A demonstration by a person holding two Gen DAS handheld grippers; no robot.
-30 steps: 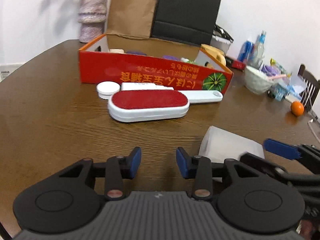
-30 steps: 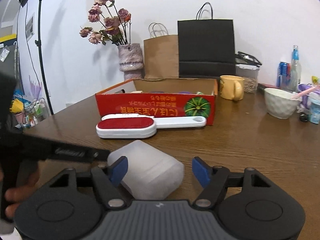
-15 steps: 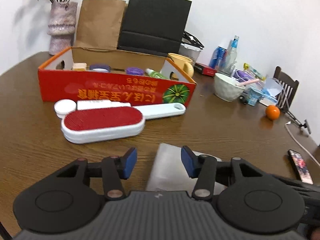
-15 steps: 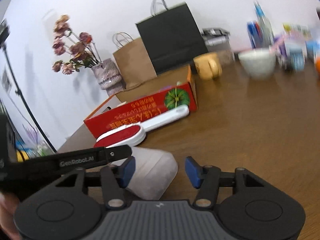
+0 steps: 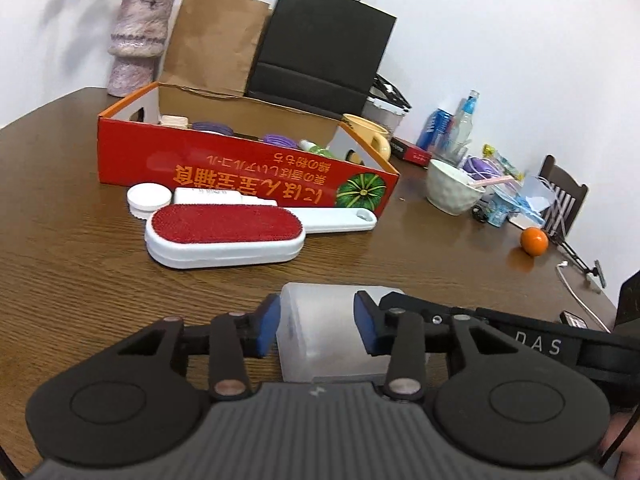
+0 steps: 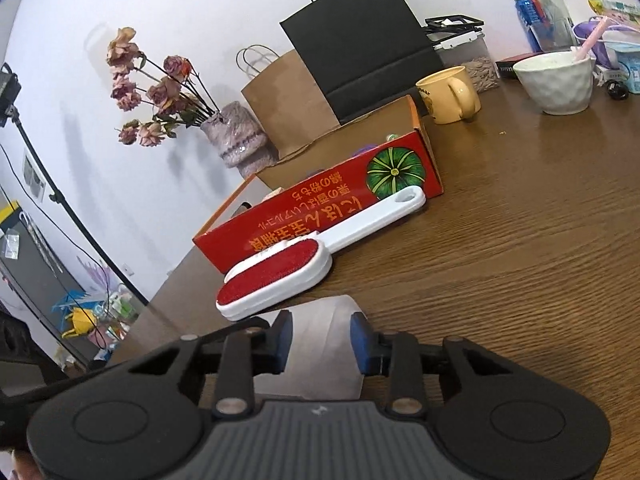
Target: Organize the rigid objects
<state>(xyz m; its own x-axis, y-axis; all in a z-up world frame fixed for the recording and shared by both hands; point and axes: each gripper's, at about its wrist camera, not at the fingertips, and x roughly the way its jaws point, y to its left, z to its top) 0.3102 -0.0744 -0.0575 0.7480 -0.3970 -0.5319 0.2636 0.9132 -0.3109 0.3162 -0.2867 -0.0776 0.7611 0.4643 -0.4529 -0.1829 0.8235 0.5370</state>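
Note:
A translucent white box (image 5: 324,320) stands on the brown table (image 5: 80,280) between both grippers. My left gripper (image 5: 317,328) is closing, its left pad against the box's side; the box runs on behind its right pad. My right gripper (image 6: 321,342) is also closing, both blue pads against the box (image 6: 320,332); its black finger (image 5: 420,308) shows beside the box. Beyond lie a red-faced lint brush (image 5: 224,230), a round white lid (image 5: 148,197) and a flat white piece (image 5: 216,196), in front of a red carton (image 5: 240,168) holding several small items.
Behind the carton stand a vase (image 5: 136,40), a brown paper bag (image 5: 216,40) and a black bag (image 5: 320,40). To the right are a yellow mug (image 6: 448,94), a white bowl (image 5: 452,192), bottles (image 5: 452,128), an orange (image 5: 534,241), a cable and a chair (image 5: 560,200).
The left gripper swung right, so the box now sits between its pads. The right gripper rolled and its jaws narrowed from wide apart onto the box.

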